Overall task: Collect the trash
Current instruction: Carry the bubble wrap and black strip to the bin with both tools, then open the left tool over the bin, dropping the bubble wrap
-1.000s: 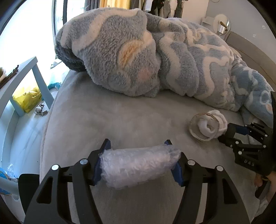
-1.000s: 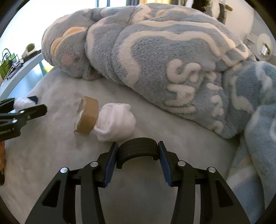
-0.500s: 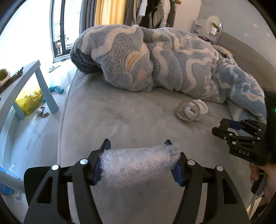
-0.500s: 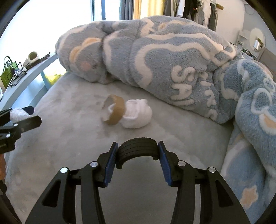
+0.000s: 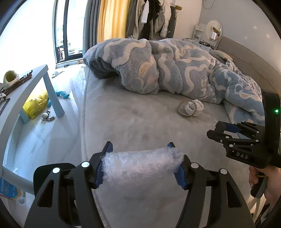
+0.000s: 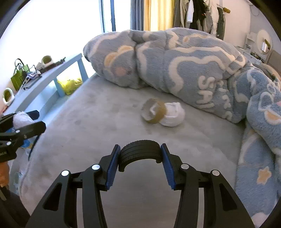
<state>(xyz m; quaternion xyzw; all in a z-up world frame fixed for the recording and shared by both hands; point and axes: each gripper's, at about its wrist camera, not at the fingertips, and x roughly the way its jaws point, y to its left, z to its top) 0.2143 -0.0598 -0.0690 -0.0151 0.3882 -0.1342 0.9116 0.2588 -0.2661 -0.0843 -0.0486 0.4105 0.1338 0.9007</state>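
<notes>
Left gripper point(image 5: 140, 163) clamped on a roll of bubble wrap point(image 5: 140, 165), blue pads pressing both ends, roll lying crosswise at 6 o'clock of the left wrist view. Right gripper point(image 6: 140, 163) clamped on a curved black ribbed piece point(image 6: 139, 151), arch upward, at 6 o'clock of the right wrist view. Same grip and same objects as one second ago in both views.

Pulled back and lifted since then: grey bed point(image 5: 133, 119) filling far more of each view, with the fluffy blue-and-cream blanket point(image 5: 158, 70) shrunk toward 12 o'clock. Newly in sight: window, yellow curtain point(image 5: 112, 19) and hanging clothes point(image 5: 151, 15) along the top, headboard at 2 o'clock.

Cardboard tape ring point(image 6: 157, 113) touching a balled white sock point(image 6: 173, 114) on the bed, just beside the blanket's edge. Formerly close to the right gripper's tips in the right wrist view, now well apart from them, near centre. In the left wrist view formerly at 3 o'clock near the right gripper, now smaller and at 2 o'clock.

Pale blue counter point(image 5: 26, 91) at 9 o'clock, yellow bag point(image 5: 36, 105) beneath it on the floor, blue toy point(image 5: 62, 94) nearby. A hand point(image 5: 268, 185) on the right gripper's handle at 4 o'clock.
</notes>
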